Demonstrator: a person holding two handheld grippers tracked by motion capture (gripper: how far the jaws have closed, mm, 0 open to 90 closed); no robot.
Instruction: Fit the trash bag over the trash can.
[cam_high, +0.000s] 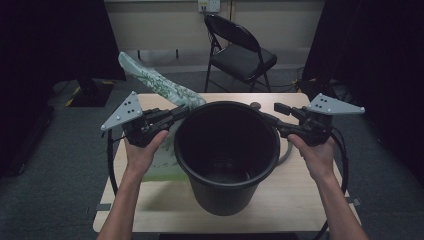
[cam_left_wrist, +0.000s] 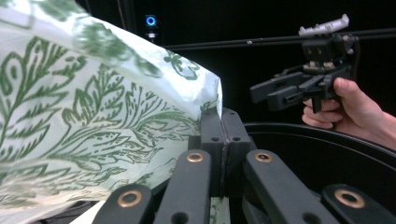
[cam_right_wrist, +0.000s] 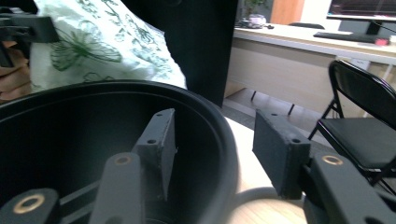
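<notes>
A white bag with green leaf print (cam_left_wrist: 93, 121) hangs clamped in the left gripper (cam_high: 172, 115), raised at the far-left rim of a black bucket (cam_high: 227, 195) that stands mid-tabletop (cam_high: 300, 200). The right gripper (cam_right_wrist: 212, 144), jaws apart, straddles the bucket's right rim with 1 jaw inside and 1 outside, pads not pressing. The step appears to be lining the bucket; next, the bag's mouth likely needs spreading over the rim.

One black bucket (cam_high: 227, 155), one leaf-printed plastic bag (cam_high: 155, 82), one folding chair (cam_high: 240, 50), one wooden table (cam_high: 295, 200).
</notes>
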